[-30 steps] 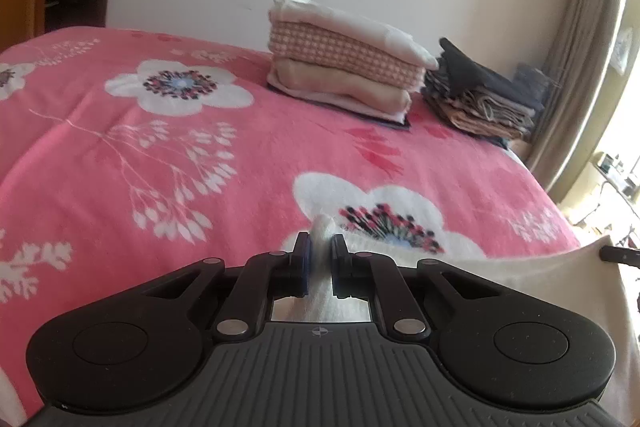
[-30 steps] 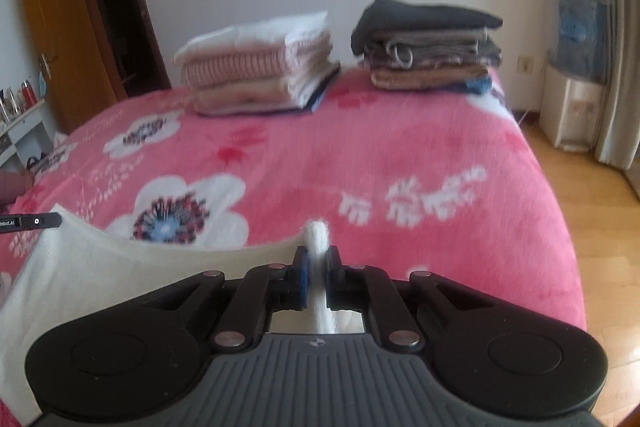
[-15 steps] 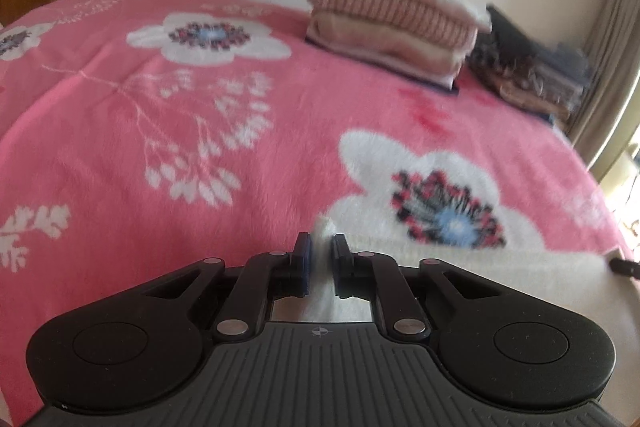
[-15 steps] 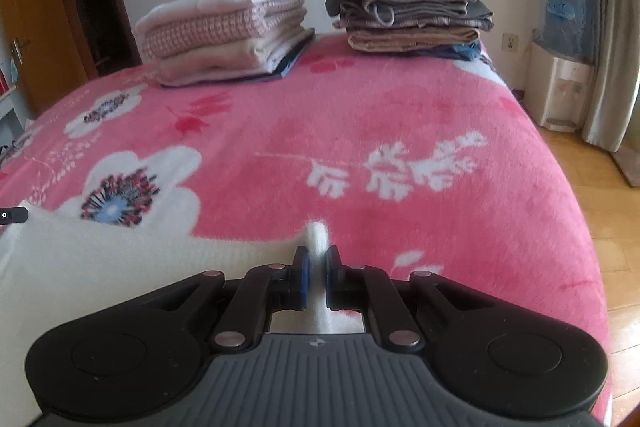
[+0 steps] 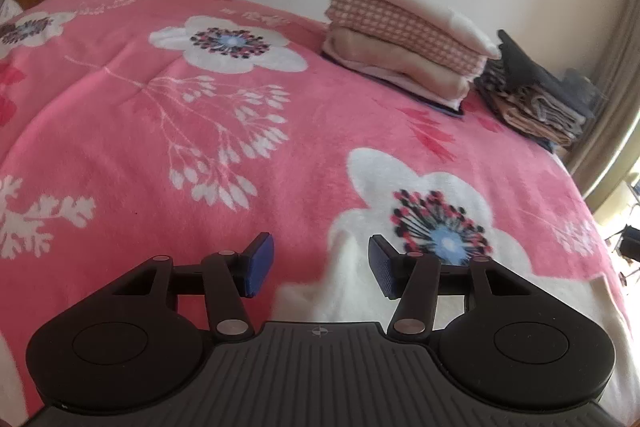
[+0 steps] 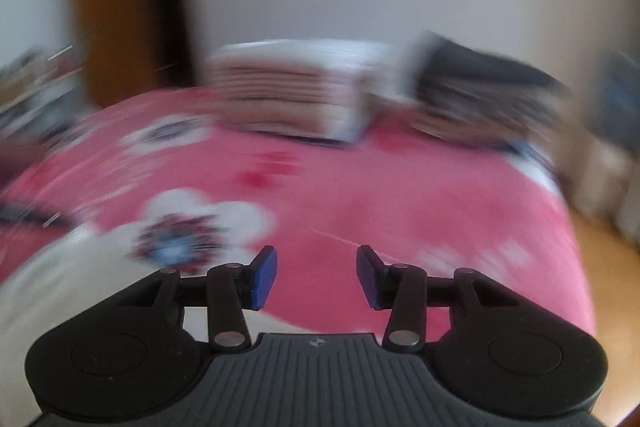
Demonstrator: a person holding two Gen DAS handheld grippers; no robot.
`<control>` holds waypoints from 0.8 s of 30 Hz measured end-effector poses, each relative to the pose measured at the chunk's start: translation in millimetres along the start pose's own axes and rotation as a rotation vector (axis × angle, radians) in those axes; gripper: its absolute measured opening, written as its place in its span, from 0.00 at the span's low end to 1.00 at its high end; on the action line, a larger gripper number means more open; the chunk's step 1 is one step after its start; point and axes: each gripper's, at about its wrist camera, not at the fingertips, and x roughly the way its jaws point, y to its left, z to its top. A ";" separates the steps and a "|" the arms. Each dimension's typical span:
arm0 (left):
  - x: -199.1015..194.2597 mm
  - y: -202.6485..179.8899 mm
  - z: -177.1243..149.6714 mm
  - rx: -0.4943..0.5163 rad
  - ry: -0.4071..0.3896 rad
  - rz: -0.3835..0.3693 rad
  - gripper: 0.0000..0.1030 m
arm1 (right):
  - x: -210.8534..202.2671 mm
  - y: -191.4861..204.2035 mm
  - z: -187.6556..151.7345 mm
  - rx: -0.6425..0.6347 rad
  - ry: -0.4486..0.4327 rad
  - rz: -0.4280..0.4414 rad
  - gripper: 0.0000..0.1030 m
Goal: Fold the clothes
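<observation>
Letting go now: the left hand-held gripper [image 5: 320,269] has just spread its jaws, the white garment [image 5: 348,291] lying loose between them on the bed [image 5: 120,147], no pad pressing it. The right hand-held gripper [image 6: 317,277] has just opened too, nothing between its jaws (view blurred). This garment looks laid out, folding unfinished. Beyond, the light folded stack [image 5: 400,43] and the dark folded stack [image 5: 536,99] are done.

The blanket [image 5: 248,155] ahead of both grippers lies bare and passable up to the far edge. There the way is blocked by two stacks standing just beside each other: a light stack [image 5: 404,43] and a dark stack [image 5: 536,99]. A white cloth [image 5: 348,287] lies low between the left jaws.
</observation>
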 end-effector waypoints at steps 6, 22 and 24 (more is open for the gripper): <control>-13.3 -15.9 -18.8 0.083 0.034 -0.023 0.51 | 62.4 85.9 1.6 -0.375 0.120 0.279 0.27; -2.0 -32.3 -41.9 0.239 0.035 -0.001 0.52 | 121.9 119.3 -5.3 -0.660 0.332 0.429 0.26; -2.0 -32.2 -42.1 0.236 0.033 0.002 0.52 | 117.7 123.1 -7.5 -0.705 0.320 0.423 0.09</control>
